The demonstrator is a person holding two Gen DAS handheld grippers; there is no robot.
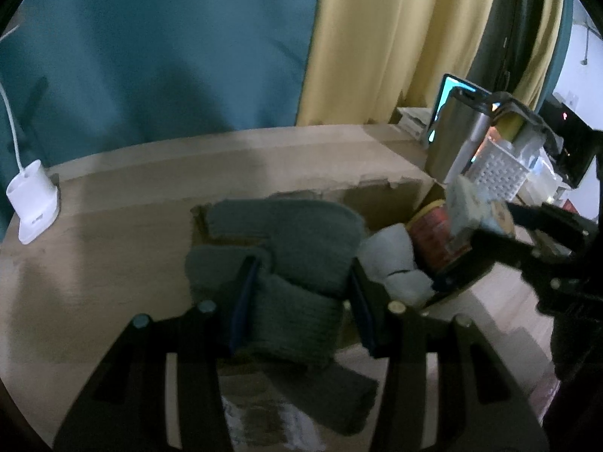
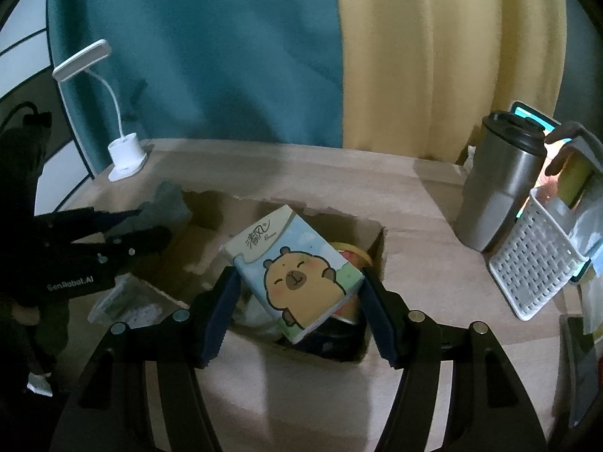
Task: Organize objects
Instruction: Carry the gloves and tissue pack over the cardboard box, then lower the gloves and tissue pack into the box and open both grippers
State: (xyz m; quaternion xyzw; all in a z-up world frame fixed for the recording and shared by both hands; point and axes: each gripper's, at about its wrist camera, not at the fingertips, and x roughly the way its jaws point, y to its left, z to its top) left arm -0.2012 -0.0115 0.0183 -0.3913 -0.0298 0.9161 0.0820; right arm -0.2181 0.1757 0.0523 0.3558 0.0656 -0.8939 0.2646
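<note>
Socks (image 1: 297, 263), grey and bundled, sit clamped in the left gripper (image 1: 301, 301) over the open box (image 1: 384, 196). Right gripper (image 2: 297, 297) grips a tissue pack (image 2: 294, 275) above the same box, beside a red can (image 1: 437, 237).

My left wrist camera sits just behind my left gripper (image 1: 301, 293) and looks forward and steeply down along its fingers, very near the open cardboard box (image 1: 388, 196) at frame centre. My right wrist camera does the same behind my right gripper (image 2: 297, 301), close over the same box (image 2: 377, 241).

Both views face the curtains: teal curtain (image 1: 150, 49) upper left, yellow curtain (image 1: 395, 37) upper right. Both share the white lamp base (image 1: 34, 203) at left and the steel tumbler (image 1: 448, 139) and white basket (image 1: 497, 169) at right. Each camera catches the other gripper: right one at my left view's right edge, left one at my right view's left edge.
</note>
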